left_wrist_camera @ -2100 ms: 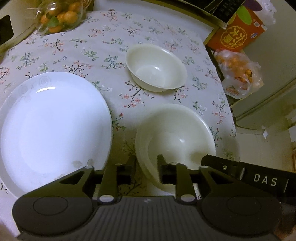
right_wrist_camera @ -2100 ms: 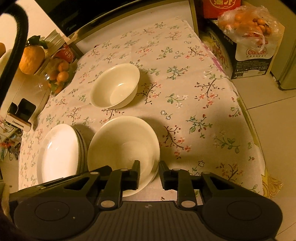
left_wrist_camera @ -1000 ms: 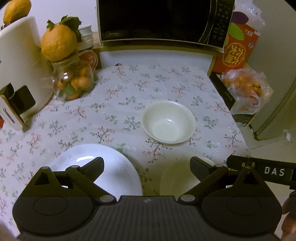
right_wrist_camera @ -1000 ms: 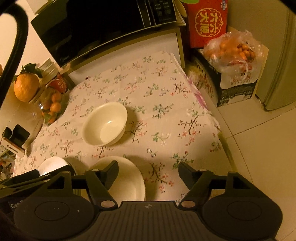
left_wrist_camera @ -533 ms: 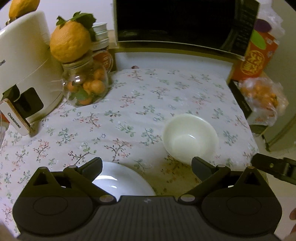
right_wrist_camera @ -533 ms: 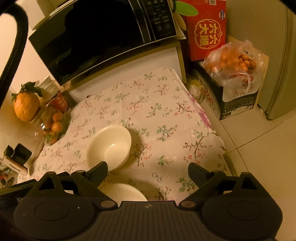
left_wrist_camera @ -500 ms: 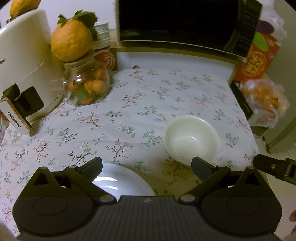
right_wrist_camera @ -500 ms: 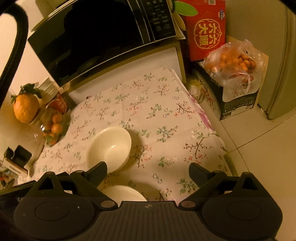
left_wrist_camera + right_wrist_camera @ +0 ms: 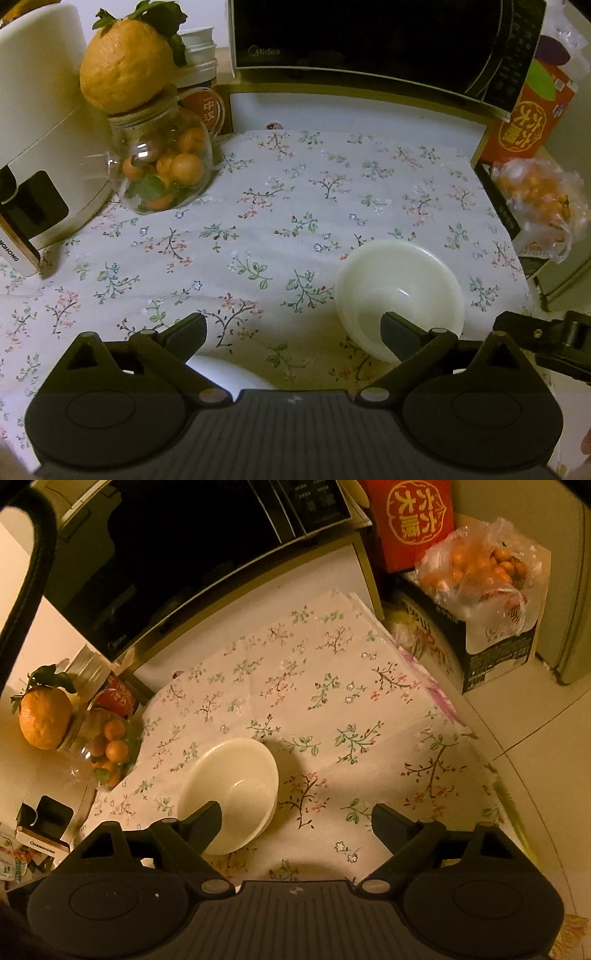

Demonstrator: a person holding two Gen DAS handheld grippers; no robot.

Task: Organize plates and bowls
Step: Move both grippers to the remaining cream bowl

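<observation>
A small cream bowl (image 9: 399, 291) sits upright on the floral tablecloth (image 9: 295, 206); it also shows in the right wrist view (image 9: 232, 790). My left gripper (image 9: 293, 328) is open and empty, held above the cloth, its right finger in front of the bowl's near rim. A sliver of a white plate (image 9: 229, 373) shows behind its body. My right gripper (image 9: 295, 823) is open and empty, high above the table, its left finger over the bowl's near edge. The other gripper's black body (image 9: 546, 343) shows at the right edge of the left wrist view.
A glass jar of small oranges (image 9: 162, 166) topped by a large citrus stands at the back left beside a white appliance (image 9: 40, 140). A black microwave (image 9: 369, 44) lines the back. A red box (image 9: 417, 520) and a bag of oranges (image 9: 480, 568) sit off the table's right edge.
Both grippers have opened wide and pulled up and back from the large bowl and plates, which have dropped almost out of view. The small bowl has not moved.
</observation>
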